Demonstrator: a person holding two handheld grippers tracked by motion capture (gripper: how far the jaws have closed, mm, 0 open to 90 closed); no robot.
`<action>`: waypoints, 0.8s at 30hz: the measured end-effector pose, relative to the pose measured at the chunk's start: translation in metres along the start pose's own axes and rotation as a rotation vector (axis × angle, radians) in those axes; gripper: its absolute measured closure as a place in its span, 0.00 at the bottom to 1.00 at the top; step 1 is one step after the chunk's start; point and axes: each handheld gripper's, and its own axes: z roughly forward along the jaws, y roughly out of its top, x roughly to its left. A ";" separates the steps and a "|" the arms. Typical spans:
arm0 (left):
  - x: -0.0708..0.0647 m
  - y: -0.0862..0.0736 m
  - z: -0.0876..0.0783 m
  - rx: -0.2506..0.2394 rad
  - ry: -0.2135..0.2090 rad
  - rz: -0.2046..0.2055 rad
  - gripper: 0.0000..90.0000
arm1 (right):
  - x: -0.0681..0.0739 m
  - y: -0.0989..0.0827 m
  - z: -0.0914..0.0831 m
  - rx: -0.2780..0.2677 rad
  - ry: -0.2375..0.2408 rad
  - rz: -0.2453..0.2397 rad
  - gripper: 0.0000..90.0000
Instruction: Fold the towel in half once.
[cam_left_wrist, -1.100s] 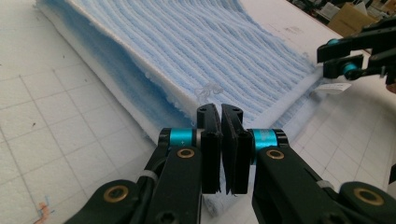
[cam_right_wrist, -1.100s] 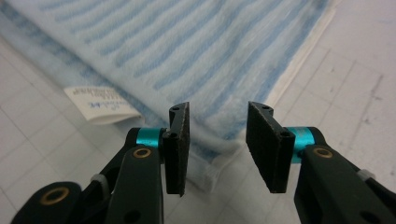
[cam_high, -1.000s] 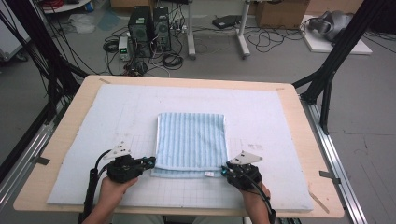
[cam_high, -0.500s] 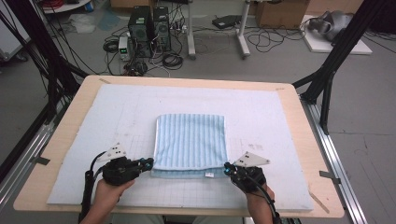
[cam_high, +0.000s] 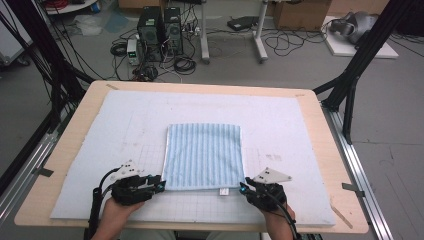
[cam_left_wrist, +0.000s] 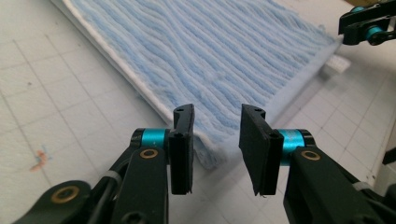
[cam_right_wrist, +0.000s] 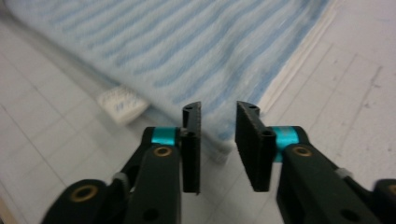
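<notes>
The wooden desk (cam_high: 75, 125) carries a pale blue foam mat (cam_high: 125, 125), and a folded light blue striped towel (cam_high: 204, 155) lies flat at the mat's middle. The left tongs (cam_high: 161, 186) and right tongs (cam_high: 242, 187) stand at its two near corners. Both have just been opening; each is now partly open with a towel corner between the jaws, not pressed.

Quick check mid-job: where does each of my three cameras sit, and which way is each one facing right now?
High view: above the near table edge, looking forward and down on the folded blue towel; both forearms, left claw and right claw show.
Left gripper view: on the left claw, facing the towel's near corner; its jaws have just opened.
Right gripper view: on the right claw, facing the other near corner beside the white label; jaws just opened.
All share the towel.
</notes>
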 end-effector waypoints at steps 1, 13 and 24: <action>0.002 0.001 0.000 -0.014 0.000 -0.002 0.65 | -0.002 0.002 -0.002 -0.021 -0.004 0.019 0.69; 0.012 0.010 0.013 -0.051 0.032 -0.021 0.62 | -0.004 0.005 0.033 0.098 -0.045 -0.026 0.88; 0.022 0.012 0.017 -0.062 0.079 -0.052 0.50 | -0.017 0.013 0.032 0.017 -0.070 0.097 0.66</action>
